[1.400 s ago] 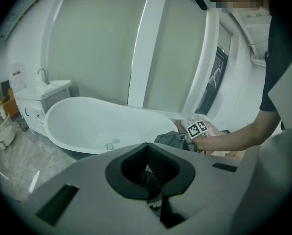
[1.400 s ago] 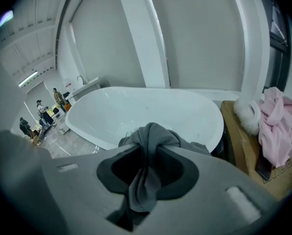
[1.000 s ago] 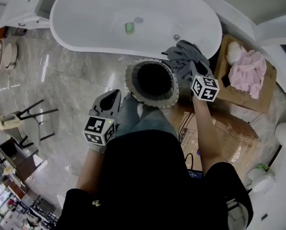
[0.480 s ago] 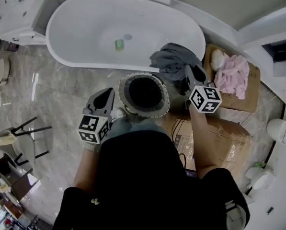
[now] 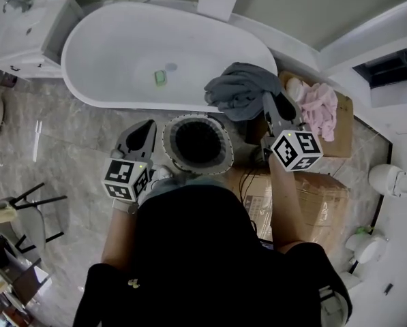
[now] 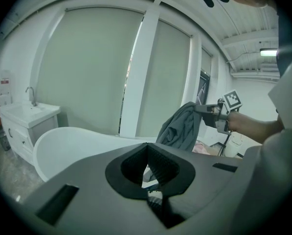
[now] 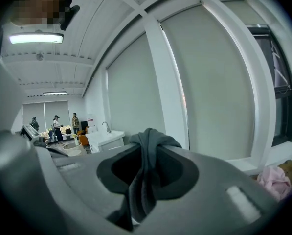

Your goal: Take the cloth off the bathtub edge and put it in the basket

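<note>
The right gripper (image 5: 269, 103), clamped on the cloth (image 5: 238, 87), has lifted it off the tub (image 5: 121, 103). The left gripper (image 5: 144, 129) is closed and empty. Next comes the basket (image 5: 197, 167).

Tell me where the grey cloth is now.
Head view, right of centre: the cloth hangs pinched in the right gripper, over the tub's right end, just beyond the basket.

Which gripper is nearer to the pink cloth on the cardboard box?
Right. The right gripper, shut on the grey cloth, is just left of the pink cloth; the left gripper sits beyond the basket, farther left.
</note>
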The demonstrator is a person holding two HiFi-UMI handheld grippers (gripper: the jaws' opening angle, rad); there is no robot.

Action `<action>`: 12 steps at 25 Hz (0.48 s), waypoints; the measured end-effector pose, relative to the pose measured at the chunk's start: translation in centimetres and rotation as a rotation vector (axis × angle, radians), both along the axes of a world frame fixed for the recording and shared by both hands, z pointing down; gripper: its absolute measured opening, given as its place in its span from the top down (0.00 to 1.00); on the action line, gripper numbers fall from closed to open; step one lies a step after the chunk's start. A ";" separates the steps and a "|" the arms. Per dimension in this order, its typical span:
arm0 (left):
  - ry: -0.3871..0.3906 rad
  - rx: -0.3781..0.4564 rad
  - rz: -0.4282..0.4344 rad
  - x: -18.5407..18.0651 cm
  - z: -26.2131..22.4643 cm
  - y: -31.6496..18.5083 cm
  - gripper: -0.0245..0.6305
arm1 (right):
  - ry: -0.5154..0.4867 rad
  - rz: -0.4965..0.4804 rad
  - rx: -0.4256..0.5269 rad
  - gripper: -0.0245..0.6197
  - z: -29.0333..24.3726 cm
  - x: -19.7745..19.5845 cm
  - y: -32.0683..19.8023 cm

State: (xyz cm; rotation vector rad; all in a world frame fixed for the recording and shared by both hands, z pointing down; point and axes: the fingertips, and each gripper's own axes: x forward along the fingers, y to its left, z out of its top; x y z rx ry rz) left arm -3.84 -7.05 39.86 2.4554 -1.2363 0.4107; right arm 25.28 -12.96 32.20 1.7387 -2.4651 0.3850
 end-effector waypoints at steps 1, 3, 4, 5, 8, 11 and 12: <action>0.008 0.006 0.007 0.0 -0.4 -0.1 0.94 | 0.005 0.001 0.013 0.84 -0.9 -0.3 0.2; 0.023 0.023 0.028 0.2 -1.3 -0.4 0.94 | 0.007 0.006 0.037 0.84 -2.7 -0.7 0.7; 0.031 0.034 0.041 0.3 -1.9 -0.4 0.94 | 0.007 0.010 0.049 0.84 -3.5 -0.9 1.1; 0.040 0.045 0.057 0.5 -2.4 -0.5 0.94 | 0.008 0.014 0.060 0.84 -4.3 -1.2 1.5; 0.064 0.074 0.114 1.6 -3.8 -0.8 0.94 | 0.002 0.025 0.096 0.84 -6.7 -1.9 2.9; 0.078 0.094 0.179 3.0 -4.7 -0.9 0.94 | -0.004 0.040 0.128 0.84 -8.8 -2.3 4.8; 0.083 0.101 0.199 3.5 -5.1 -0.9 0.94 | -0.006 0.045 0.141 0.84 -9.6 -2.4 5.5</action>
